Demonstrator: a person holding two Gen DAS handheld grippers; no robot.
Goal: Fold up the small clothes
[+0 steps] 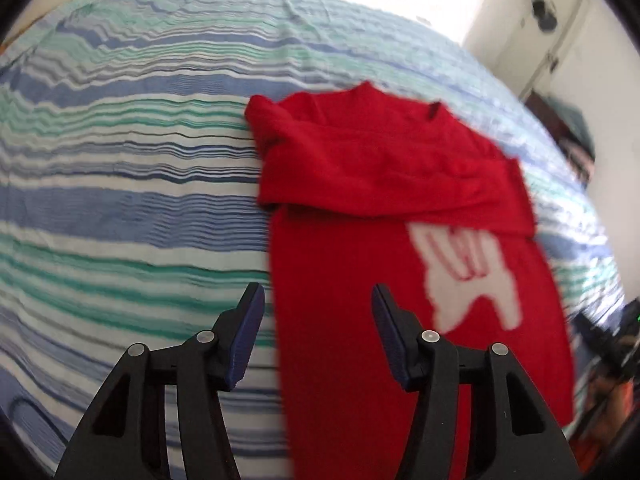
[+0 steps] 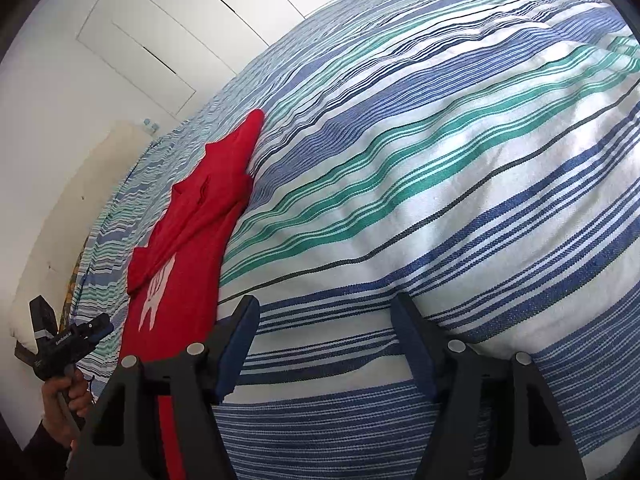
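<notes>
A red shirt (image 1: 360, 184) with a white print (image 1: 468, 276) lies flat on the striped bed cover (image 1: 120, 160), its sleeves folded across the chest. My left gripper (image 1: 318, 300) is open and empty, hovering over the shirt's lower left edge. In the right wrist view the shirt (image 2: 188, 240) lies at the left. My right gripper (image 2: 324, 312) is open and empty above bare bed cover, to the right of the shirt. The left gripper (image 2: 68, 340) also shows at the far left of that view, in a hand.
The blue, green and white striped cover (image 2: 440, 160) spans the whole bed. White wardrobe doors (image 2: 160, 20) stand behind the bed. A door (image 1: 548, 40) and dark furniture (image 1: 568, 132) are at the right of the left wrist view.
</notes>
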